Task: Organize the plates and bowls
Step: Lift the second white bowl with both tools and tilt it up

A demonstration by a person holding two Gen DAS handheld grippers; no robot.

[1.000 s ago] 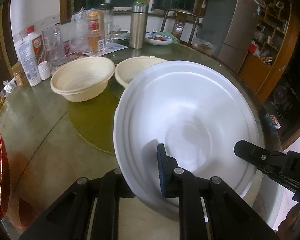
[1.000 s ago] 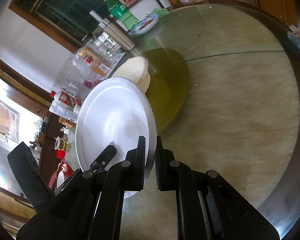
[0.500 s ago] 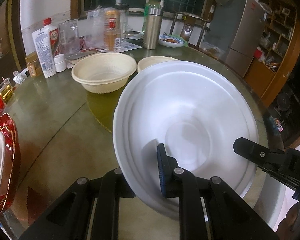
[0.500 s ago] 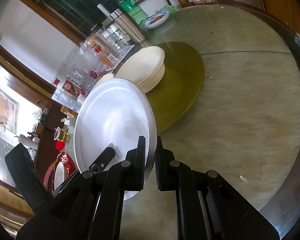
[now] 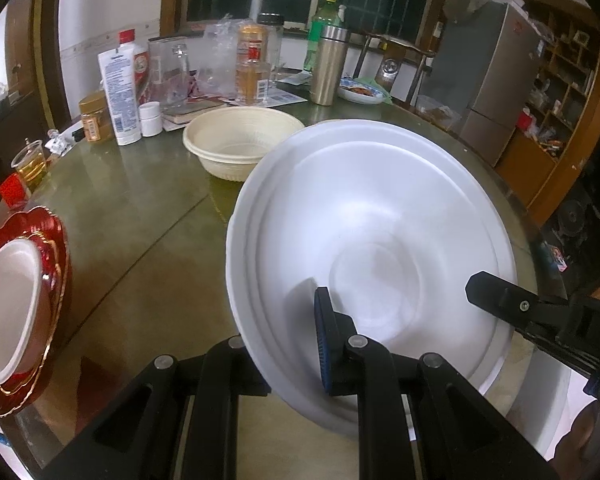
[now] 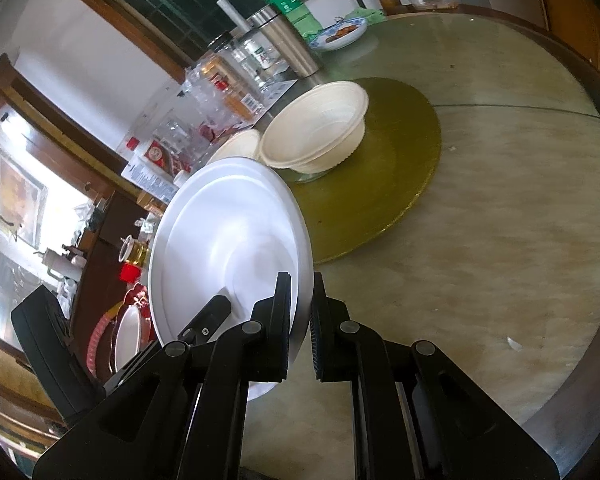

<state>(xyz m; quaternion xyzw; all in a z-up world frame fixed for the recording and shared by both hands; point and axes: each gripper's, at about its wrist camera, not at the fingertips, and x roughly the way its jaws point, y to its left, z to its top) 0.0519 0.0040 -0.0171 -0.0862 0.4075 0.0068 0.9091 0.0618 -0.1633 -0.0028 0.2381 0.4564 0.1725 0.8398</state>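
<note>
I have the white plate (image 5: 364, 240) pinched from two sides and held off the tabletop (image 6: 500, 216), tilted on edge. My left gripper (image 5: 288, 344) is clamped on the plate's near rim: one finger sits inside the dish with its blue pad (image 5: 322, 340) against the white surface, the other is behind the rim. My right gripper (image 6: 300, 320) is closed on the opposite rim, with the thin white edge running between its two fingers; from the left wrist view its black tip shows at the plate's right side. The plate hangs above the tabletop's near edge, in front of the green turntable (image 6: 380, 184) at the centre. On that turntable stands a cream bowl (image 5: 242, 142), with a second cream bowl (image 6: 236, 146) just beside it toward the bottles. At the tabletop's left edge lie stacked red plates (image 5: 40, 280) with a white bowl (image 5: 8, 308) resting in them, well apart from the plate I hold
</note>
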